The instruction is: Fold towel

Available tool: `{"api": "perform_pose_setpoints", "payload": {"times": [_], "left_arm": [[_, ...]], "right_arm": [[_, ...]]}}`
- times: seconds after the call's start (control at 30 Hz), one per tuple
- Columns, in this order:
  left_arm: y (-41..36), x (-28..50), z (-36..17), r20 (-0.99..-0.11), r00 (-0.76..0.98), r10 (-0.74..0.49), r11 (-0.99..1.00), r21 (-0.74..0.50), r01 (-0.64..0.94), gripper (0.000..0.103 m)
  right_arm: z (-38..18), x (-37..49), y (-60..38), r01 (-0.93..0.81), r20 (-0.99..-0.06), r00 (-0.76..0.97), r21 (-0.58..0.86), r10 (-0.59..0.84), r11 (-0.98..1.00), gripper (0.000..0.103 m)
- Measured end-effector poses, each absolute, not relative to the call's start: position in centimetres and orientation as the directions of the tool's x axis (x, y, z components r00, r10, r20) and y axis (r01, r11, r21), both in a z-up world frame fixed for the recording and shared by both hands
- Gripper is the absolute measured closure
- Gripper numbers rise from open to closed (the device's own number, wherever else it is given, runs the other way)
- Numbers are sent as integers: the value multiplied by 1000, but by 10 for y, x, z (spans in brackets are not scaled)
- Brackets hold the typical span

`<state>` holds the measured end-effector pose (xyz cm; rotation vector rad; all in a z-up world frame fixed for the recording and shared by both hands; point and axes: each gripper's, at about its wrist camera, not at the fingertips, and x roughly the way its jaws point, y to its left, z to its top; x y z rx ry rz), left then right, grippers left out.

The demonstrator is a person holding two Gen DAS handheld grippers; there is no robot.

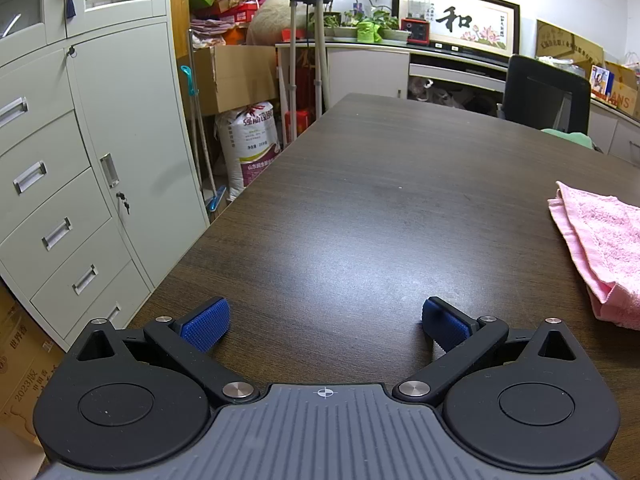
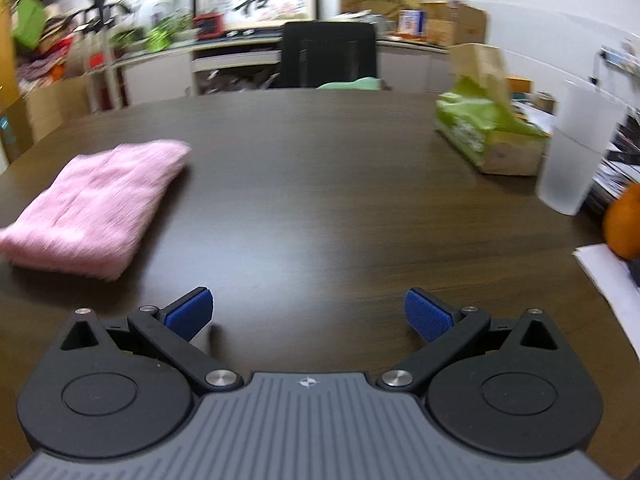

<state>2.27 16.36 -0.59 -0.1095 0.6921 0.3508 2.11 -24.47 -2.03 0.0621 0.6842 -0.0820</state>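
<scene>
Pink towel (image 2: pixel 96 204), folded, flat on dark worktop (image 2: pixel 320 184), ahead and left of right gripper (image 2: pixel 308 316), right of left gripper (image 1: pixel 325 324), both sets of fingers (image 2: pixel 190 314) spread wide, holding nothing, tissue box (image 2: pixel 488 136) and frosted cup (image 2: pixel 572 152) ahead-right.

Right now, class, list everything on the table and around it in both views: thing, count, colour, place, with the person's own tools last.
towel: one, pink, folded, on the table between the two grippers
table: one, dark brown wood
tissue box: one, green and tan, far right of table
cup: one, frosted white, right edge
orange: one, orange, right edge, partly cut off
chair: one, black, behind far end
cabinet: one, pale grey, left of table
left gripper: one, black, blue pads, open, empty
right gripper: one, same, open, empty
</scene>
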Motion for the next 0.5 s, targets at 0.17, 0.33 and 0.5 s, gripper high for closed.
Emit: {"api": "perform_pose_setpoints", "payload": {"times": [0.17,0.33,0.5], "left_arm": [[164,23,-6,-642,714,280,936,17,-352,0],[164,23,-6,-642,714,280,936,17,-352,0],[164,23,-6,-642,714,280,936,17,-352,0]], "right_arm": [[-24,25,-271,168,-631,767,25,-115,985,0],[-27,28,-297,213,-636,757,23,-150,977,0],[-29,28,-323,266,-644,744,41,-178,963,0]]}}
